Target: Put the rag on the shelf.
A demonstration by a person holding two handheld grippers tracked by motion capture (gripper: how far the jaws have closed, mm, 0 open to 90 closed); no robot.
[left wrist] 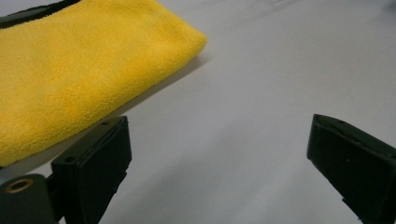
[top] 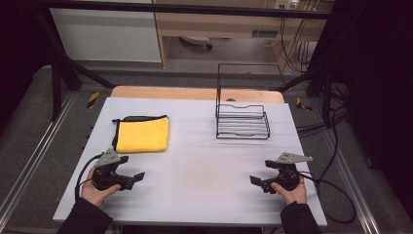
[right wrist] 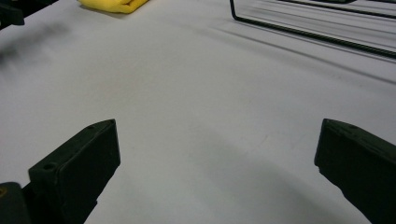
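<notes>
Table (top: pixel 195 180): grey top, wood strip along far edge; carries everything.
Wire rack (top: pixel 242 122): black, w/ tall back frame, far-right part of table, nothing in it. In right gripper view its base wires (right wrist: pixel 317 35) run across the top right.
Cloth (top: pixel 143 134): yellow microfibre, folded, dark trim on left & far edges, lies flat on left half, nearer far edge than near edge.
L gripper (top: pixel 138 176): held low near the near-left corner, jaws spread wide, nothing btwn them; tips aim toward table centre.
R gripper (top: pixel 254 180): near the near-right corner, jaws also wide apart, nothing held; bare table ahead of it.
Step (est.): start pose, approach not yet begun; cloth untouched, rack unloaded.
Cloth vs L gripper: in left gripper view the cloth (left wrist: pixel 74 79) sits just beyond & left of the left jaw, apart from it, near corner closest. Well apart from R gripper.
Next move (est.): L gripper swings toward the cloth's near edge, drops jaws over the fold, pinches. Soft pile, so grab deep enough to catch all layers.
</notes>
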